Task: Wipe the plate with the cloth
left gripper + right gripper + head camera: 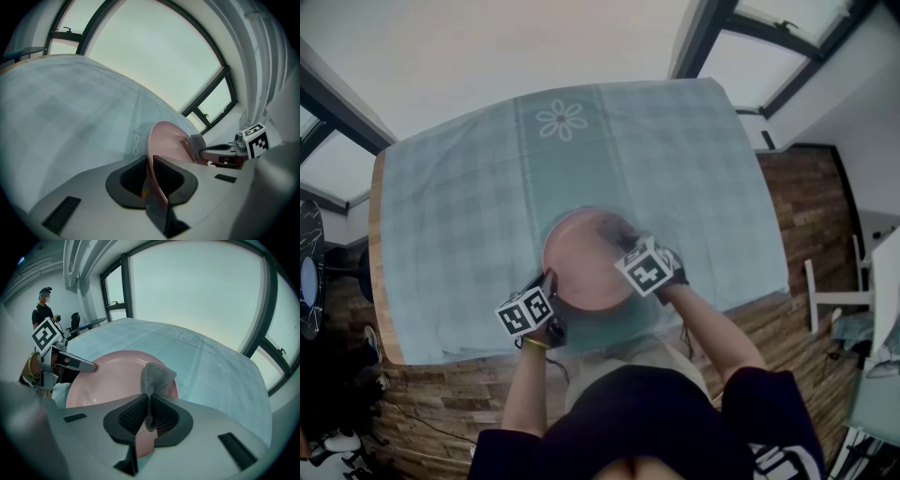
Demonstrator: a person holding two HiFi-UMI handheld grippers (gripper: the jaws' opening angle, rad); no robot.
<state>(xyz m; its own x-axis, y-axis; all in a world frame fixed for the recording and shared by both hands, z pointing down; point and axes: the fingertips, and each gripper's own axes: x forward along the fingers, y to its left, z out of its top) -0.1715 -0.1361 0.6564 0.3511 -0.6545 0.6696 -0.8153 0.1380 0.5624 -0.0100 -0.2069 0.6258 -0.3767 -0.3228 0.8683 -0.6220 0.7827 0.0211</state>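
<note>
I had the left gripper clamped on the rim of the pink plate. The rim ran edgewise between the two dark pads, which both pressed on it with only a narrow gap between the jaws. The rest of the plate spread out ahead of the jaws and to their right, over the checked tablecloth.

The right gripper was pinched closed on the grey mesh cloth. A thin fold of it sat between the pads, and its loose end bunched up just past the fingertips. That bunch lay over the plate's inner face, and from the left gripper's side it looked pressed against the surface. Ahead of the right jaws and to their left, the left gripper's tip sat on the plate's opposite rim. A person stood far beyond, by the windows.
</note>
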